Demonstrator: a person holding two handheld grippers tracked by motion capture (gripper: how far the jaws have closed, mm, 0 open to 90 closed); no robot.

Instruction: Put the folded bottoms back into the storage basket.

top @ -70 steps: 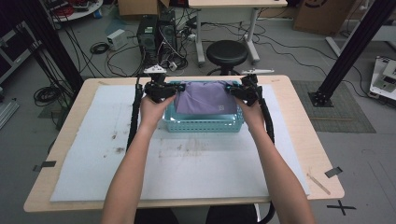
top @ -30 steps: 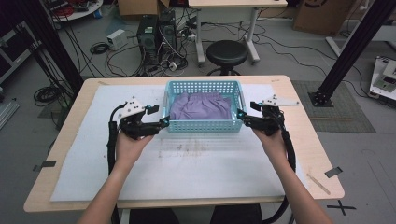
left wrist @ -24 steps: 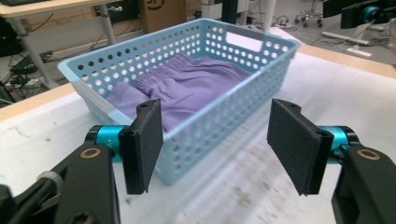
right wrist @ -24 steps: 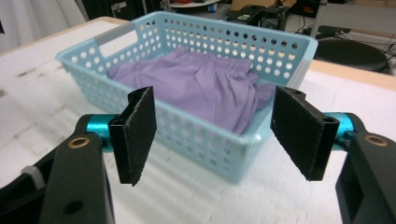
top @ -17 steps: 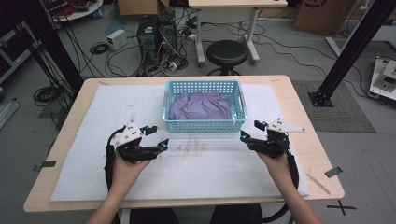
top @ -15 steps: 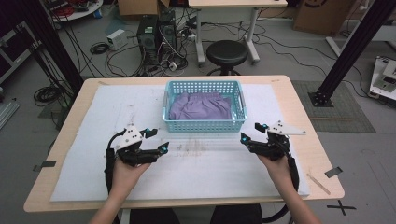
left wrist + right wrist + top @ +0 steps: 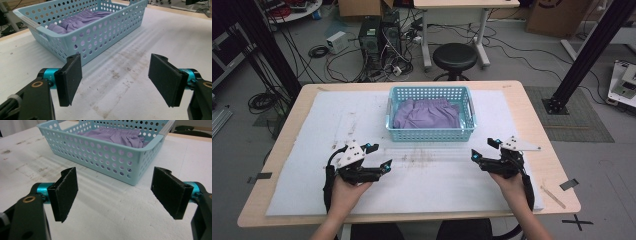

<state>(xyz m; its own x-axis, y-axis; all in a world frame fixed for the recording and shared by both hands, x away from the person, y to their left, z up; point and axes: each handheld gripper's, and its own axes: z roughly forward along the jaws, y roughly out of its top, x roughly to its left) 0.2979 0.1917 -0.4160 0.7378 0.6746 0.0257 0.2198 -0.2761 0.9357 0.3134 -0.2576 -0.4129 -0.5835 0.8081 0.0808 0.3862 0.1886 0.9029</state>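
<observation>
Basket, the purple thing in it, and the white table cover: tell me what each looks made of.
Basket: moulded plastic, light blue, slightly glossy, with punched round holes in its walls.
Purple thing: soft woven fabric, matte, lying in folds and gathers.
White table cover: probably foam sheet or felt, matte, scuffed with dark marks; hard to tell which.

The light blue perforated plastic basket (image 7: 430,134) hides the lower folds of the crumpled purple cloth (image 7: 427,113) behind its near wall in the high view. In the left gripper view the basket's (image 7: 82,37) far end runs past the top edge, and the cloth (image 7: 75,20) shows only above the rim and through the holes. In the right gripper view its (image 7: 120,157) far rim is likewise cut off at the top. The person's forearms leave the high view at the bottom. The wooden table's (image 7: 532,110) near edge is partly covered by them.
</observation>
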